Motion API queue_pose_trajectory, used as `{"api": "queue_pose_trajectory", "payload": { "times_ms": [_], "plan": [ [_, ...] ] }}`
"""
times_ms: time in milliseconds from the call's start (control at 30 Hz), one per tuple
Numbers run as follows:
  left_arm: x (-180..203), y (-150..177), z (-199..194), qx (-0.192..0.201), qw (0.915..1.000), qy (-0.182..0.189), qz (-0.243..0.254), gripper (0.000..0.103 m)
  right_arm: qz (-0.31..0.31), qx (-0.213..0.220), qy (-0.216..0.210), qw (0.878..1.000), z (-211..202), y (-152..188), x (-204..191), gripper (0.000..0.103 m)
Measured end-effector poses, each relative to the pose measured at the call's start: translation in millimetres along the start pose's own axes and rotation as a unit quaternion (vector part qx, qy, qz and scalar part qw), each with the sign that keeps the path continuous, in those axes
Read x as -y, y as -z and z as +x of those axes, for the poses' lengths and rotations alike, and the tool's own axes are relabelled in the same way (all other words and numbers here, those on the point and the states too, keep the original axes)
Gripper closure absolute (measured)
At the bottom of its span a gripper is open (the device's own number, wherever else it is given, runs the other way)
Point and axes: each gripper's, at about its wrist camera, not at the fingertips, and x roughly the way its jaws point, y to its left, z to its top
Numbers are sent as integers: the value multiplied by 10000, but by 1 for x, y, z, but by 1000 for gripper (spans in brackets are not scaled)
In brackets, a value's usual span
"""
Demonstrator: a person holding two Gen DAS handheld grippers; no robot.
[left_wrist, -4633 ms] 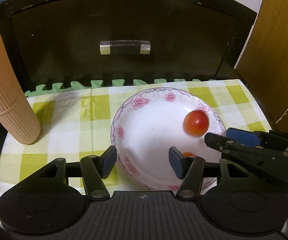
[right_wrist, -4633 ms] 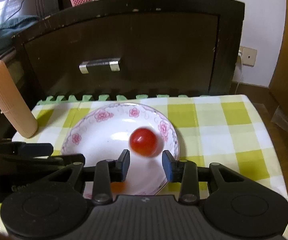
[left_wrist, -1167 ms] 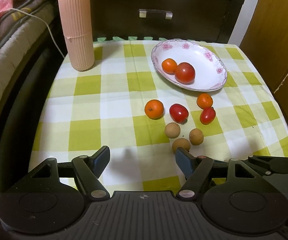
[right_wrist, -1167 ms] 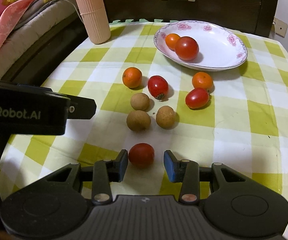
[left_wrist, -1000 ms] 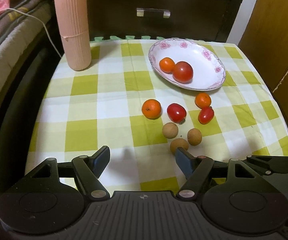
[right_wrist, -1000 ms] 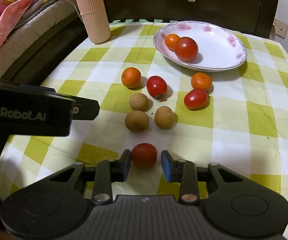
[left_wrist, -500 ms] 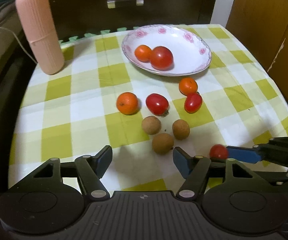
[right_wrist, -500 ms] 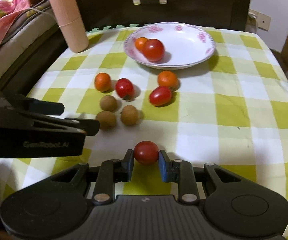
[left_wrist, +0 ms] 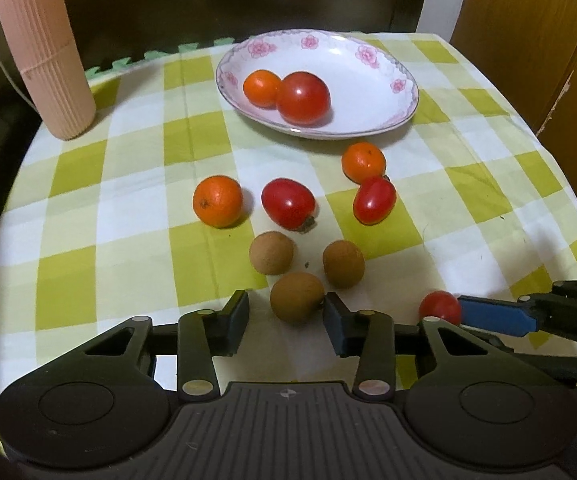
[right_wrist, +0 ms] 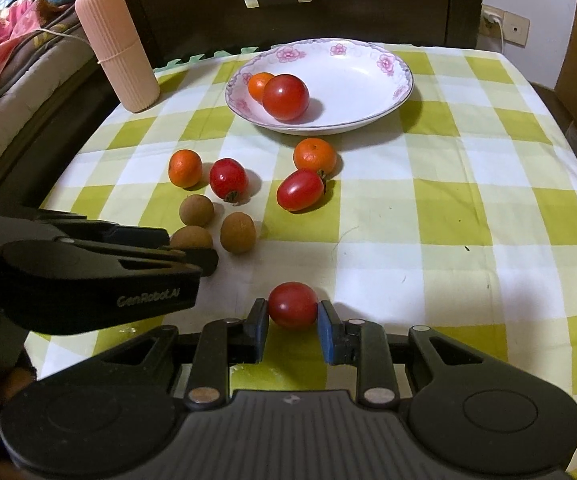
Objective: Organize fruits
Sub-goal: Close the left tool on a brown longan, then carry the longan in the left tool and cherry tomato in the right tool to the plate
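Two fruits sit in the plate [right_wrist: 402, 92] — seven below it on the worktop [right_wrist: 448, 216]; right tongs [right_wrist: 292, 322] clamp a tomato [right_wrist: 292, 310], left tongs [left_wrist: 284, 316] (spread) straddle a longan [left_wrist: 296, 296].

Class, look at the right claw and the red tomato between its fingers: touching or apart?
Touching. In the right wrist view, both blue pads of the right claw press against the sides of the tomato, no gap showing.

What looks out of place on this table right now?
Mostly the loose fruit: two oranges, two tomatoes and three brown fruits lie on the cloth, outside the plate. The pink cylinder seems unrelated. Nothing is spilled or broken.
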Motion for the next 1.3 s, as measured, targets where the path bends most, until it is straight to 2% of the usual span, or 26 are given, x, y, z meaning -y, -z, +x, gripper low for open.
{"api": "queue_pose_trajectory", "payload": {
  "times_ms": [133, 267, 567, 900, 1300],
  "plan": [
    [3, -1, 1, 34, 10000, -18, 39, 58, 4, 2, 0, 10000, 0, -1, 0, 77],
    [6, 0, 1, 53, 9998, -68, 157, 67, 4, 4, -1, 10000, 0, -1, 0, 77],
    [4, 3, -4, 0, 9999, 31, 121, 67, -2, 11, 62, 10000, -1, -2, 1, 77],
    [4, 16, -16, -80, 9996, -36, 253, 67, -151, 12, 117, 9998, -1, 0, -4, 77],
    [7, 18, -10, -100, 9992, -124, 374, 63, -306, -19, 143, 9994, 4, 2, -8, 77]
  ]
}}
